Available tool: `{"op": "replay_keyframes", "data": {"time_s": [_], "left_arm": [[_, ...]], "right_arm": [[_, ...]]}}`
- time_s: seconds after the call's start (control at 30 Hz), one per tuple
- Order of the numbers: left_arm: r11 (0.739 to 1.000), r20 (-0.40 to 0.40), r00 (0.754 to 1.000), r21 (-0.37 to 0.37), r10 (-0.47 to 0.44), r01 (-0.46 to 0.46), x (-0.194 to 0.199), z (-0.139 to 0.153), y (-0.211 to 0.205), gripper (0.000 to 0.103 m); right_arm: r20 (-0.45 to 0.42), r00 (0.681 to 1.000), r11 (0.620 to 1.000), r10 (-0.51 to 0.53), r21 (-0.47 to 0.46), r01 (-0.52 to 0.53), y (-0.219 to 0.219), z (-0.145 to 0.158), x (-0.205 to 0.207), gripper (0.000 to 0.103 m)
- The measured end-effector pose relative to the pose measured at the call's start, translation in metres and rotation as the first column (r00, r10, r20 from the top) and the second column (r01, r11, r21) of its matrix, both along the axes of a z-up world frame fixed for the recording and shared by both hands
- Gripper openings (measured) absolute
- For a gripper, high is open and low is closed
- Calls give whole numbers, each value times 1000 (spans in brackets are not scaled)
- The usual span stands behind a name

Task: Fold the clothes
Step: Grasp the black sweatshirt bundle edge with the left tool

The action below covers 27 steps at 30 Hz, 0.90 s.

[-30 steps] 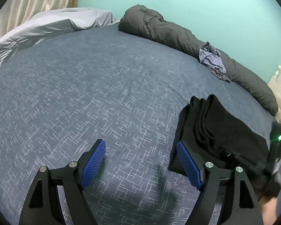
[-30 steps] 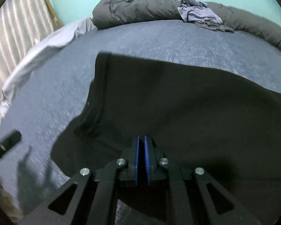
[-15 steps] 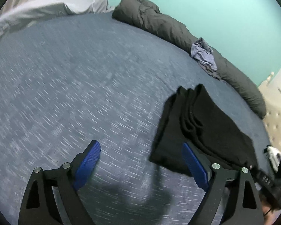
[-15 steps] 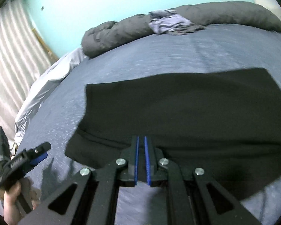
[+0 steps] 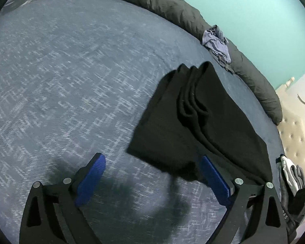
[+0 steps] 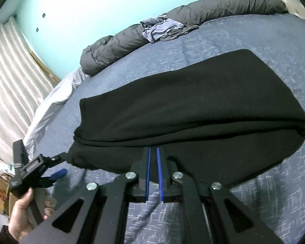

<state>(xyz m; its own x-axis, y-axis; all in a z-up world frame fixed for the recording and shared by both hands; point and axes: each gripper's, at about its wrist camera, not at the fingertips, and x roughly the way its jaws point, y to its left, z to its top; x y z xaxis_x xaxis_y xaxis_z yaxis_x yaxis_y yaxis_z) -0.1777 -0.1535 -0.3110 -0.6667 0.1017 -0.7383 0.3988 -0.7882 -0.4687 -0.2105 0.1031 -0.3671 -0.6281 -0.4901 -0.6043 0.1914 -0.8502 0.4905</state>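
A black garment point(image 5: 193, 122) lies folded in several layers on the blue patterned bed point(image 5: 71, 81). In the right wrist view the black garment point(image 6: 193, 105) fills the middle, doubled over with a rounded fold at its right end. My right gripper point(image 6: 153, 150) is shut on its near edge, with the cloth bunched around the tips. My left gripper point(image 5: 152, 172) is open and empty, low over the sheet, its right pad beside the garment's near corner. From the right wrist view, the left gripper point(image 6: 50, 172) is at the far left, held by a hand point(image 6: 22, 217).
A rolled grey duvet point(image 5: 172, 14) runs along the far side under the teal wall, with crumpled blue-grey clothes point(image 5: 215, 40) on it. White bedding point(image 6: 50, 105) and a curtain point(image 6: 12, 77) lie to the left. A tufted headboard point(image 5: 294, 134) and some folded clothes point(image 5: 290, 172) are on the right.
The right gripper has swung around with the black garment, which now shows a doubled fold at its right end. The left gripper has moved in toward the garment's near corner, still open.
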Motion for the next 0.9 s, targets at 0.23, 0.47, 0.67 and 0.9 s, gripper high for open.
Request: {"op": "replay_keyframes", "data": {"time_s": [0.23,0.47,0.67,0.9], "left_arm": [[995,-46,997,78,63,-59,-12,-1,-4,103],[993,-72,995,94,73,-66,-30,-1,3,103],[993,-69,992,70,104,-99,-42,0,7,103],[995,-35,995,2,95,-95,-57,-6,12,103]], "right_arm": [[-12,1000,999,4,-33,-4,7,1,-1,7],[-14,1000,999,-6,-54,5,17,3,-3,8],[-13,1000,997,-18,-74,17,25,3,-4,8],[-3,999,995,-37,-89,36,36,4,-6,8]]}}
